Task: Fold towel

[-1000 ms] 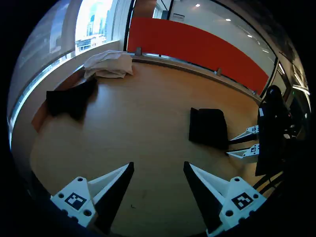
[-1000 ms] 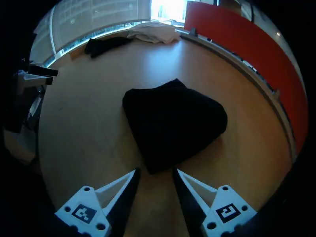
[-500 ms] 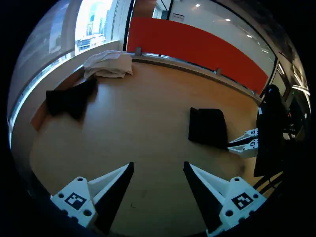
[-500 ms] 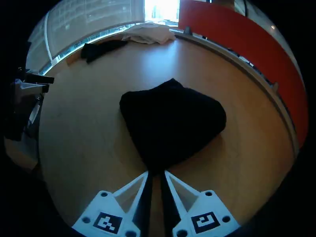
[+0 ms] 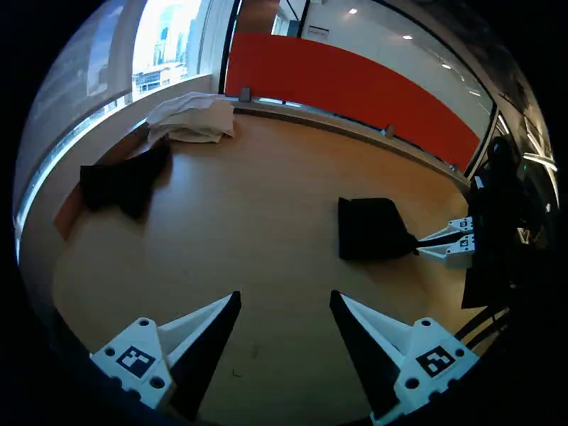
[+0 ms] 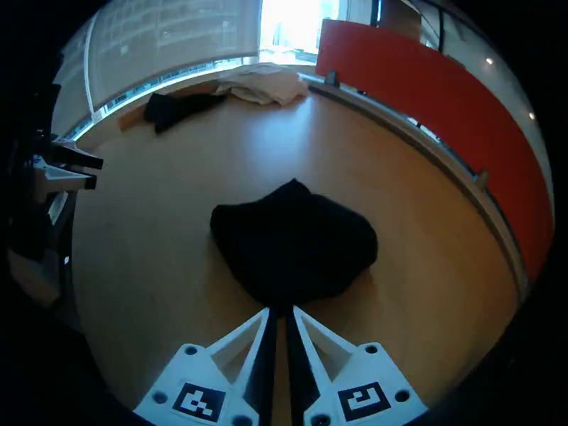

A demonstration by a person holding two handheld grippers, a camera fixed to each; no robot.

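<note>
Wooden tabletop holds a black towel, right gripper fingers clamping its corner, left gripper fingers spread.

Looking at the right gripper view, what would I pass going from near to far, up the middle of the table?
gripper → black towel → bare table → white cloth → window

Left gripper fingers spread wide; right gripper pinched onto towel corner.
</note>
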